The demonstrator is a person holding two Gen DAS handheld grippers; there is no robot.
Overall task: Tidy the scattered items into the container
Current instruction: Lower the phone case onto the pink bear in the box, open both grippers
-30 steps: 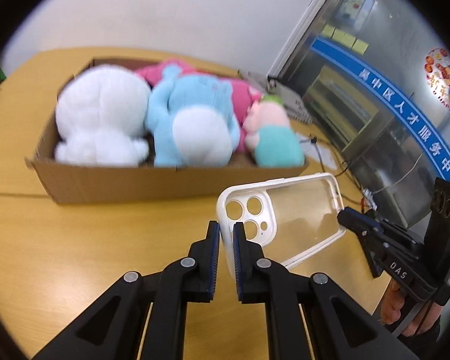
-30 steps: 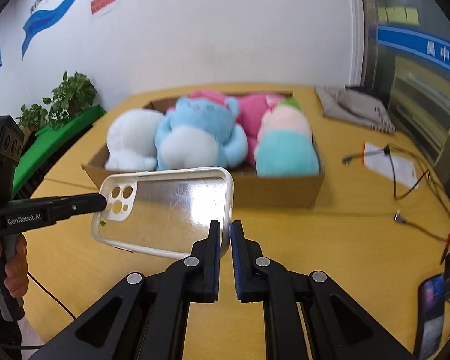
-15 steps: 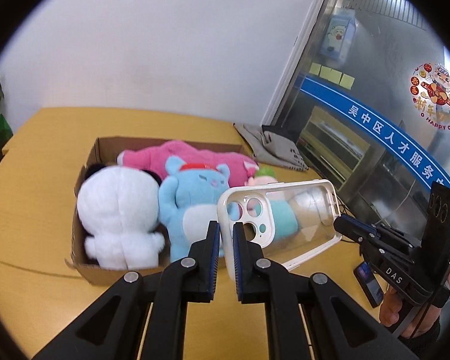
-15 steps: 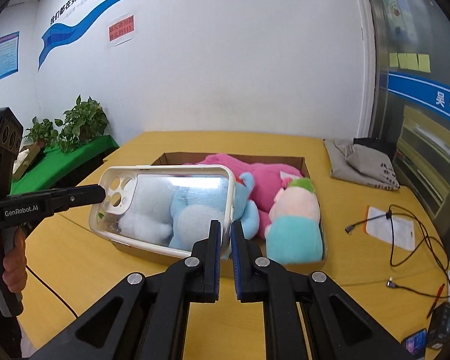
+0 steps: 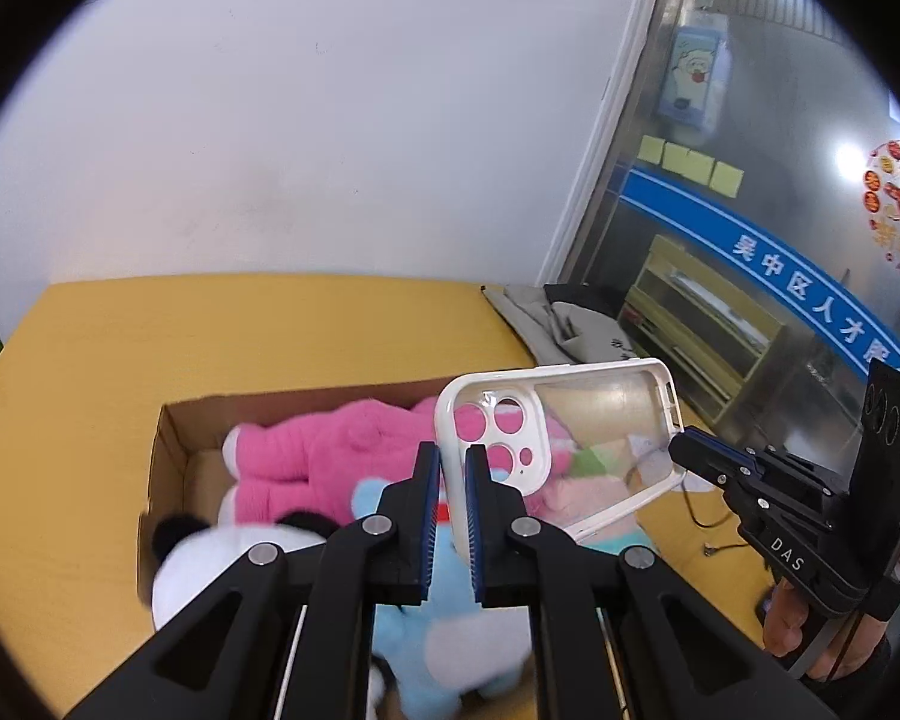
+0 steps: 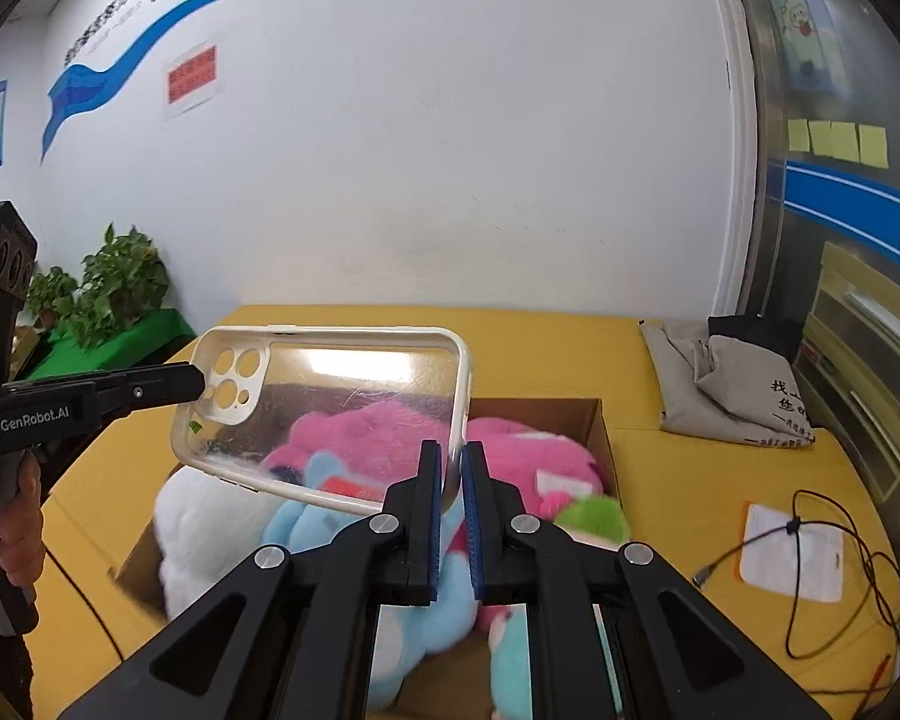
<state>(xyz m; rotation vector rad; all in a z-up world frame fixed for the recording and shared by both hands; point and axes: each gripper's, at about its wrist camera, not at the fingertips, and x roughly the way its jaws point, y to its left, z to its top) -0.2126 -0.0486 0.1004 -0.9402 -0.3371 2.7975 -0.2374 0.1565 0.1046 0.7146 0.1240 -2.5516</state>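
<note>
A clear phone case with a white rim (image 5: 606, 420) (image 6: 342, 414) hangs in the air over the cardboard box (image 5: 174, 438) (image 6: 600, 420). My left gripper (image 5: 450, 480) is shut on its camera end. My right gripper (image 6: 450, 480) is shut on its other end. The box holds plush toys: a pink one (image 5: 318, 450) (image 6: 378, 438), a blue one (image 5: 450, 630) (image 6: 306, 528), a white one (image 5: 210, 564) (image 6: 204, 528) and a small pink and teal one (image 5: 582, 492) (image 6: 510, 630).
The box stands on a yellow table (image 5: 240, 324) (image 6: 690, 480). A grey cloth bag (image 6: 732, 384) (image 5: 558, 324) lies at the back right. Black cables (image 6: 810, 540) and a white card (image 6: 792, 552) lie on the right. Potted plants (image 6: 114, 288) stand at the far left.
Both grippers have carried the phone case up from in front of the box and forward, so it is now above the toys in the box.
</note>
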